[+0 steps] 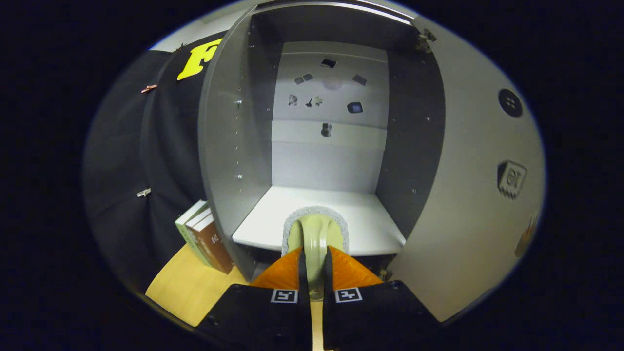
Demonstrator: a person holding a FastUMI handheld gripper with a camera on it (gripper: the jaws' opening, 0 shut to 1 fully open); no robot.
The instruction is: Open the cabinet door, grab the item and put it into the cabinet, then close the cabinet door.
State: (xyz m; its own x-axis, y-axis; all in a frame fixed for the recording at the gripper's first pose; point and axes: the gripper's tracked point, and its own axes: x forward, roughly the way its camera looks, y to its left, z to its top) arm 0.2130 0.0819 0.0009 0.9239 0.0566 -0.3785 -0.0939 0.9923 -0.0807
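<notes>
- We see the gripper [315, 273] with its two fingers drawn close, pinching the pale olive handle of a scrubbing brush [316, 233] between them; both fingers press on that handle.
- The brush has a rounded olive back with a fuzzy grey-white pad around its rim, and it reaches just ahead of the fingertips, over the front edge of the cabinet's floor.
- Ahead stands the tall grey cabinet [234, 146], its inside open to us, with dark side walls dotted with shelf-pin holes.
- Its white bottom shelf [360, 219] is bare wherever we can see it beyond the brush.
- The pale back panel [326, 161] carries several small dark stickers or marks in its upper part; we cannot tell what they are.
- The light grey cabinet door [468, 195] is swung wide to the right, with a few stickers on its face and a hinge at its top corner.
- To the left of the cabinet, a few books [204, 239] stand upright on a light wooden tabletop [190, 287], touching the cabinet's side.
- Behind the books hangs the black cloth wall [146, 170], held by small clips.
</notes>
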